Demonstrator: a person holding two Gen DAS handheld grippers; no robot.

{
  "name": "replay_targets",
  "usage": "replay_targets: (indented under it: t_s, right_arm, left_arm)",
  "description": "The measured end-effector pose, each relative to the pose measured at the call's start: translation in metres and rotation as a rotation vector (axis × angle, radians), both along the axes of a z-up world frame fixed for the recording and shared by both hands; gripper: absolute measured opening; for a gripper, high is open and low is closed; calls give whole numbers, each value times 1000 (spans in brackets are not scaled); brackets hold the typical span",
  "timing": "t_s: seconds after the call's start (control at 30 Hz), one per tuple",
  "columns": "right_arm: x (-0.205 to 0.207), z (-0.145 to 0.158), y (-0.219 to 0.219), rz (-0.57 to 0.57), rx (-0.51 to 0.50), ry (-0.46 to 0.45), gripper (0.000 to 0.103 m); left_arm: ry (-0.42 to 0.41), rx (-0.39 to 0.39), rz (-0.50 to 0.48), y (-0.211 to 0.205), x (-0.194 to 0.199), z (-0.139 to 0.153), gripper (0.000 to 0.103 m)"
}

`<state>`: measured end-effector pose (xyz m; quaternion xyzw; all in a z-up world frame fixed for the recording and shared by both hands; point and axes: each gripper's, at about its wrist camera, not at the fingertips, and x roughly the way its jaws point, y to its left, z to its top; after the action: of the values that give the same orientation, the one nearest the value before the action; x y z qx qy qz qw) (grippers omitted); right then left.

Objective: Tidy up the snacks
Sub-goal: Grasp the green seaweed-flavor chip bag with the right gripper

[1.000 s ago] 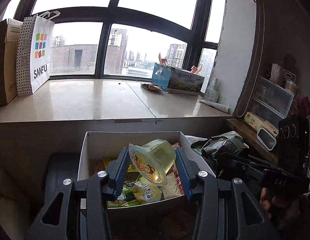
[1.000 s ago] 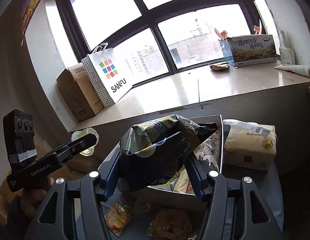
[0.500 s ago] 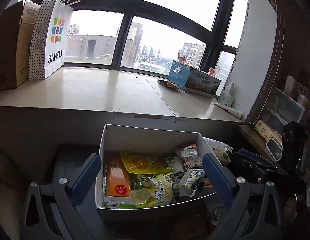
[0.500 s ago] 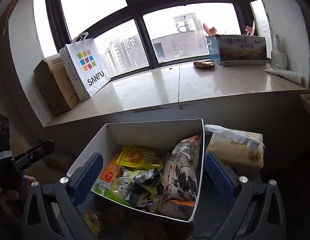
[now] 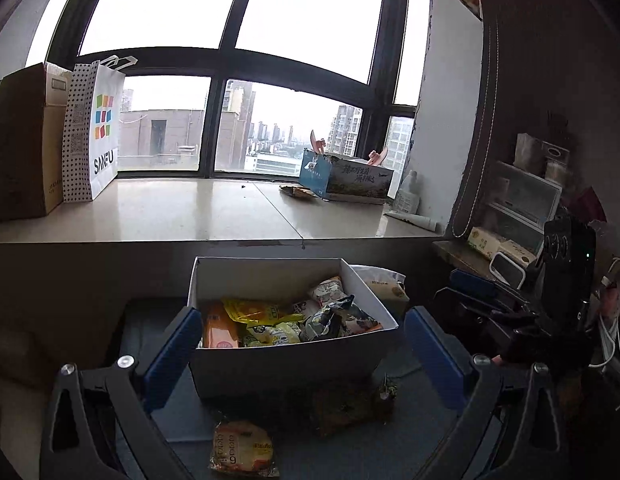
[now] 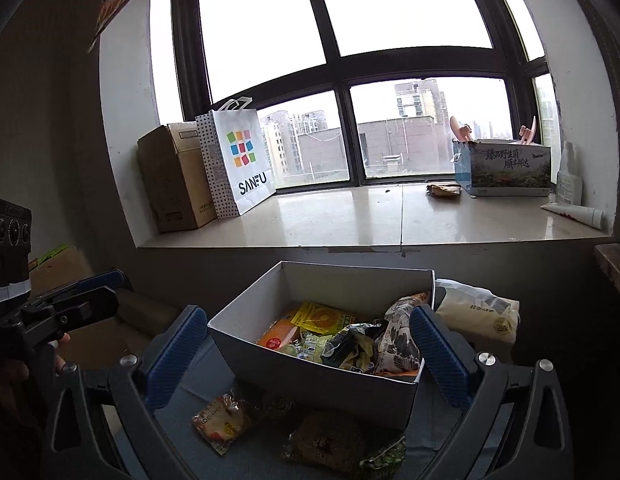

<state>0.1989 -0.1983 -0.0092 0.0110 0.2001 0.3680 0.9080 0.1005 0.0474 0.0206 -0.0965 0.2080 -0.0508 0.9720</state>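
Note:
A white cardboard box full of snack packs stands on the blue-grey table. A dark crumpled chip bag lies on top of the packs inside, beside orange and yellow packets. My left gripper is open and empty, its blue pads on either side of the box's near wall, back from it. My right gripper is open and empty too, in front of the box. A yellow snack packet and a brown packet lie loose on the table before the box.
A white paper-wrapped pack lies right of the box. The stone windowsill behind carries a SANFU bag, a brown carton and a blue printed box. Shelves with small items stand at the right.
The left gripper let go of a jelly cup and the right gripper let go of the dark chip bag over the box. Both now stand wide open and have drawn back from the box.

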Motion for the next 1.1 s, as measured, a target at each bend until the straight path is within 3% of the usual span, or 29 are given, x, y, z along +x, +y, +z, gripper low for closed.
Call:
replay_targets:
  t_s: [0.3, 0.47, 0.73, 0.87, 1.1]
  right_arm:
    - [-67, -53, -58, -27, -3, 30, 103]
    - [-79, -91, -85, -60, -3, 121, 103]
    - [-61, -118, -97, -145, -45, 214, 103]
    - [-54, -124, -87, -154, -77, 203, 103]
    - [-16, -146, -46, -67, -193, 241, 103]
  left_arm:
    - [73, -21, 21, -20, -63, -37, 103]
    - [109, -48, 33, -26, -84, -57, 103]
    - [140, -43, 32, -30, -90, -67, 103]
    - [148, -28, 21, -34, -92, -70, 103]
    - [172, -36, 17, -32, -91, -78, 103]
